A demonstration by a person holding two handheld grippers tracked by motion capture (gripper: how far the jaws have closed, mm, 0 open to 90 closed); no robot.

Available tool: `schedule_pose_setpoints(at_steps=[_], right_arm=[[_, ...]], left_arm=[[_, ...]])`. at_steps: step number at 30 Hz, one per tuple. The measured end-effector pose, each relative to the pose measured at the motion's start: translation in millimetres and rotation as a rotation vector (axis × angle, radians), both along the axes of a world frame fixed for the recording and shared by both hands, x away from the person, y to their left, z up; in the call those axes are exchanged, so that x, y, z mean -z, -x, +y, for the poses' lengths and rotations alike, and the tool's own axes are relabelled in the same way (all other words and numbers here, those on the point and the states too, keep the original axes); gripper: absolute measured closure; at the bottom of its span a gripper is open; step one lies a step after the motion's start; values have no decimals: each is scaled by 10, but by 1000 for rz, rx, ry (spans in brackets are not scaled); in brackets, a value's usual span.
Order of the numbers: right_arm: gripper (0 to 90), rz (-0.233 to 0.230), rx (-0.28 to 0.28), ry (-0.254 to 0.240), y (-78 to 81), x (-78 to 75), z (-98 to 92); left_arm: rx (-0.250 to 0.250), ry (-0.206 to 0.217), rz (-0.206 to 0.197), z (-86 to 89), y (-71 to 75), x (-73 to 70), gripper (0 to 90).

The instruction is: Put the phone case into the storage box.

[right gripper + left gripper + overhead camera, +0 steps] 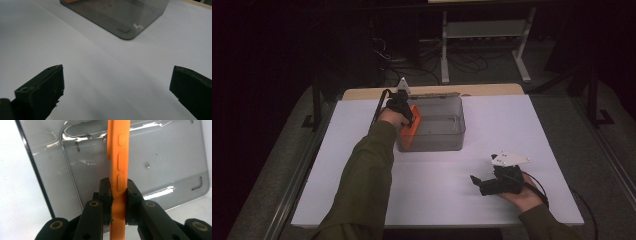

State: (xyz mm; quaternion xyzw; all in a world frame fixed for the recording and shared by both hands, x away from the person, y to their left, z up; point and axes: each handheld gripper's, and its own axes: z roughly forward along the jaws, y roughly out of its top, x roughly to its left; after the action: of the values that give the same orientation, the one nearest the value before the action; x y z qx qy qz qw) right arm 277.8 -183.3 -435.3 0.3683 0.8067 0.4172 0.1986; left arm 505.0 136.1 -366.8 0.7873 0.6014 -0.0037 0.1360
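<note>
My left gripper [119, 195] is clamped on a flat orange phone case of soft-looking moulded material [119, 165], its two black pads pressing the case's narrow side edges from both sides. The left gripper view, looking straight down along the case, shows what the high view cannot: three raised oblong buttons run in a row along the orange edge, and the case stands on edge above the glossy floor of a smoky grey translucent plastic bin with rounded corners [175, 157]. In the high view that left gripper [404, 116] sits at the bin's [447, 142] left end, with the orange case [410, 131] held against the inside of the left wall, and my olive-green sleeve [364, 180] reaches up to it from the bottom edge.

My right gripper [477, 182] lies low over the white matte tabletop [452, 200], well apart from the bin, toward the near right corner. The right gripper view shows its jaws spread wide with nothing between them, only bare white surface, and beyond them a rounded lower corner of the grey bin [130, 30].

The bin stands near the table's far edge, where a pale wooden strip [492, 90] shows. Broad open tabletop lies in front of and to the right of the bin.
</note>
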Motion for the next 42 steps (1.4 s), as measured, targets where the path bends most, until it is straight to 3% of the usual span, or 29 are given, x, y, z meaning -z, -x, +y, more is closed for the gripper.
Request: schedule_pose_setpoints(at_steps=[11,23,34,42], right_arm=[[0,3,1,1,2,-1,4],[0,1,-1,2,1,-1,7],[0,3,-3,6,-1,4,12],[0,4,-2,9,-4,9,15]], left_arm=[[4,-18,-15,10,-3,-51,752],[4,-19,-57,83,-22,-224,758],[0,-2,-90,157,-18,-342,764],[56,39,-131,160,-3,-464,740]])
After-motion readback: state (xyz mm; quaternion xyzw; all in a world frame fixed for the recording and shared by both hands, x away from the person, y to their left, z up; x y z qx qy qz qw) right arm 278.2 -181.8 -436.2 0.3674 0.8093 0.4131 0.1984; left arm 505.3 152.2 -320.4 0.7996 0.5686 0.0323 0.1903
